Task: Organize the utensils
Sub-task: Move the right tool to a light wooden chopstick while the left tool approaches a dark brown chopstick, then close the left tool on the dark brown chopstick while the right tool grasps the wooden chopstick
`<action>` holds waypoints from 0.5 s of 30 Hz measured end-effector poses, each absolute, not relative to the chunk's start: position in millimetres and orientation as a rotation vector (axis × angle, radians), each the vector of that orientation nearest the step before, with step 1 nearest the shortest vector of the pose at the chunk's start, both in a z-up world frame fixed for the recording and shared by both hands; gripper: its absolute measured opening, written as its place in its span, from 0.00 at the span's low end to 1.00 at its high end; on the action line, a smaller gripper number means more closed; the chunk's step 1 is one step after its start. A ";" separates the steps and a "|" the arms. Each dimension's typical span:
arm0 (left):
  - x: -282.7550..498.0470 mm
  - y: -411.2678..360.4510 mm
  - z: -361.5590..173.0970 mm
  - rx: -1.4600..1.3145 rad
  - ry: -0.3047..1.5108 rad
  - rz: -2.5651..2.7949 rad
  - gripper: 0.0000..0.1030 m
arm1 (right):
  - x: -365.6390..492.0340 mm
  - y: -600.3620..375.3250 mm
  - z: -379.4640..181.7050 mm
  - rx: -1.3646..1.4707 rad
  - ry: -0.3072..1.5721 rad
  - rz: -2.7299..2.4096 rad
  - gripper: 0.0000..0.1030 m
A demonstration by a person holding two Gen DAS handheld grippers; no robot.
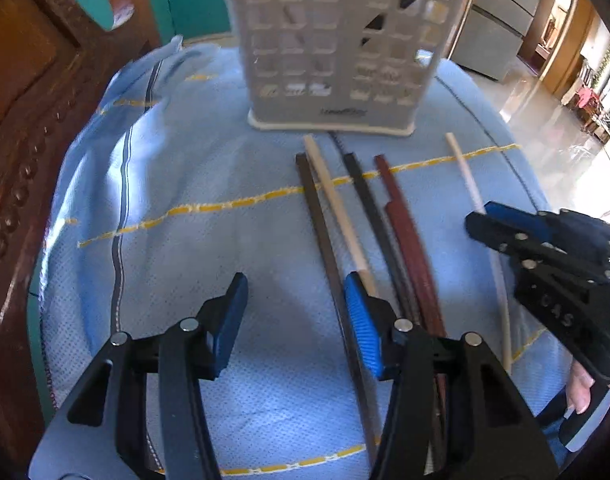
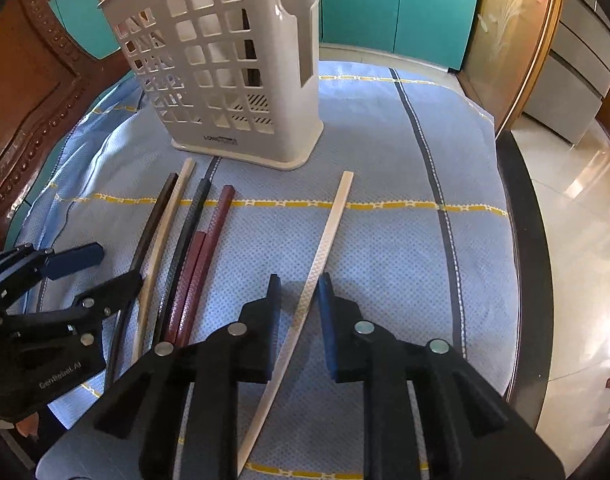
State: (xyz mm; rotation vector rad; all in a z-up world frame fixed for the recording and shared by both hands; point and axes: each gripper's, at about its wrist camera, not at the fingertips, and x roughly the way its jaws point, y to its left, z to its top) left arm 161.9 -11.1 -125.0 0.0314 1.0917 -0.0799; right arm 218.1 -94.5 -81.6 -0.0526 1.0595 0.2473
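Right gripper point(image 2: 299, 284): lowest in the right wrist view, jaws a narrow gap apart and straddling the lone cream chopstick point(image 2: 305, 292); the stick lies between the pads, but a sliver of cloth shows on either side, so I judge it not yet pinched.
Left gripper point(image 1: 293, 308): bottom centre of the left wrist view, jaws spread about halfway, nothing between them but cloth; its right pad sits just beside the dark brown chopstick point(image 1: 325, 240).
Utensils: a cluster of five chopsticks lies left of centre in the right wrist view: dark brown, cream point(image 2: 161, 248), black point(image 2: 185, 240) and two maroon ones point(image 2: 203, 256). The lone cream one lies well apart to their right.
Holder point(image 2: 233, 64): white lattice utensil holder stands upright at the top of both views, behind the chopstick tips, on the blue cloth point(image 2: 385, 240) covering the table.
Doing the step well: close squarely across the cream stick's flat sides, near its middle so it stays balanced, then tilt it upright before the holder's mouth; keep the left gripper from nudging the cluster.
Hard to make out: the holder's rim is cut off in the left view and blurred; dark shapes show through the lattice, unclear what. The near ends of several sticks hide beneath the grippers. A fingertip point(image 1: 581, 392) shows at the lower right.
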 end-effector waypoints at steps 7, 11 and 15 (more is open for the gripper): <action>164.4 -3.0 -123.0 -0.003 1.086 -0.080 0.50 | 211.1 -83.6 -81.8 -0.127 1.055 0.322 0.12; 166.3 -9.4 -124.0 0.028 1.080 -0.077 0.51 | 209.6 -78.7 -80.7 -0.165 1.035 0.302 0.12; 169.4 -14.4 -123.7 0.043 1.061 -0.055 0.52 | 215.1 -78.6 -82.7 -0.147 1.046 0.256 0.17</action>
